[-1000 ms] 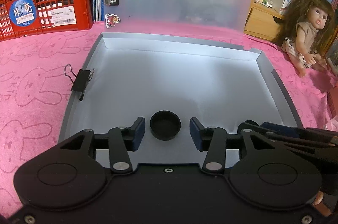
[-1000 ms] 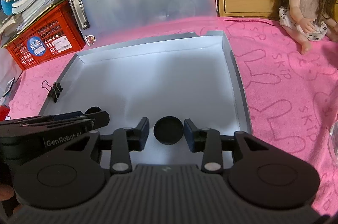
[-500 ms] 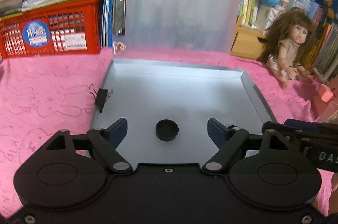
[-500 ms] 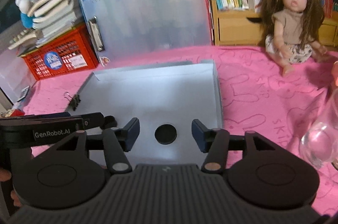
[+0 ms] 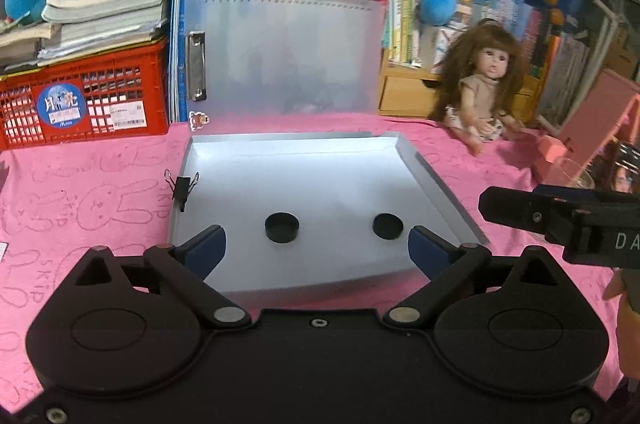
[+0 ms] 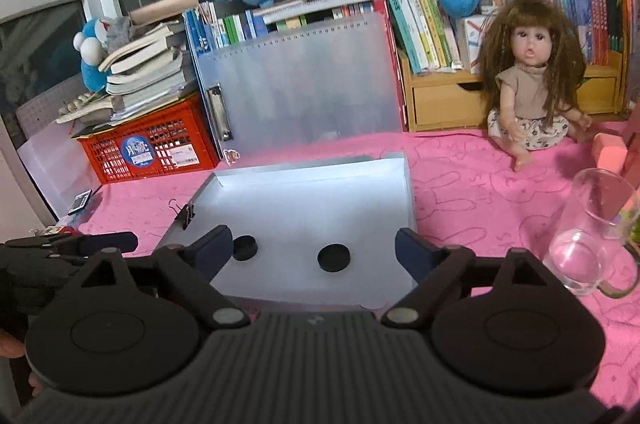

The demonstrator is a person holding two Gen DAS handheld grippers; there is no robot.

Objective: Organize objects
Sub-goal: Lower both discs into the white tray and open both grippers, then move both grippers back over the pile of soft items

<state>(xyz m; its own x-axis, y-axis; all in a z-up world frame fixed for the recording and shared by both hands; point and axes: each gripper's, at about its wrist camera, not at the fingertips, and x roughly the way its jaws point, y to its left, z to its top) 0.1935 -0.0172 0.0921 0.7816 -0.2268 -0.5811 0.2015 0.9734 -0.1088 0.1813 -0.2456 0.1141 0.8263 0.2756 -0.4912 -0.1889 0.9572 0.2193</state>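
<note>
Two small round black plastic caps (image 5: 281, 227) (image 5: 387, 226), in grey tray (image 5: 440, 191) ahead of both empty, still-widening tongs (image 5: 316, 250) (image 6: 313, 250): probably light, rigid, slick; pinch across rim

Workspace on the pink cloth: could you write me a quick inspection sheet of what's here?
Surface: pink cloth with bunny outlines.
Job's things: grey tray holding two black round caps, lying apart.
Clutter: binder clip on the tray's edge; glass mug; doll.
Grippers: left gripper and right gripper both opening, nothing between the jaws.
Cables: nothing seen.
Surroundings: red crate, books, plush toys, translucent folder.
</note>
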